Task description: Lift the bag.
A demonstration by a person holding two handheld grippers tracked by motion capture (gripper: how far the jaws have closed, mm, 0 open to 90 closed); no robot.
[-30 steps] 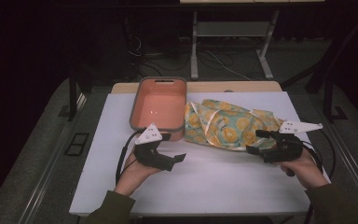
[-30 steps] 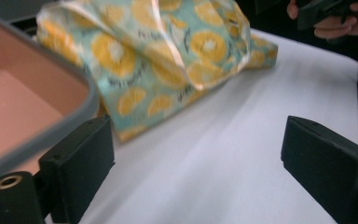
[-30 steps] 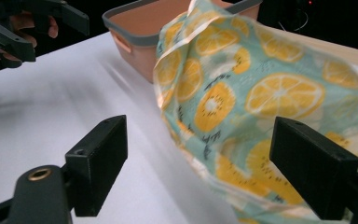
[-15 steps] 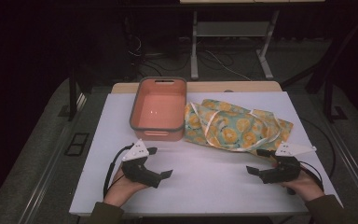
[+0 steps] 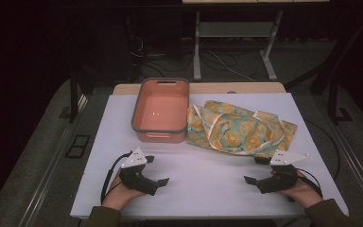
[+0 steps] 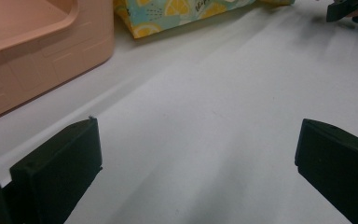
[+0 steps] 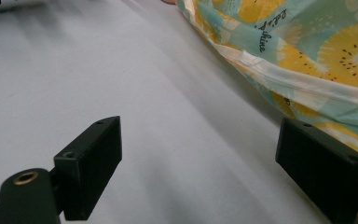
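Fruit-print bag: lies flat and crumpled on the white table, right of centre toward the far side, pale handles draped over its top. Its left edge is just beside the right wall of the salmon-pink tub; whether the two touch cannot be told. Tub stands upright, hollow side up, with a grey rim.

Left gripper: low over the near-left part of the table, well apart from tub and bag. Jaws stand wide apart with only bare table between them in the left gripper view; they have just finished opening the last bit. Tub corner appears at upper left in that view, bag edge at the top.

Right gripper: low over the near-right part of the table, near the bag's near edge. Jaws spread wide, nothing between them; in the right gripper view the bag's printed cloth lies just beyond the right-hand jaw.
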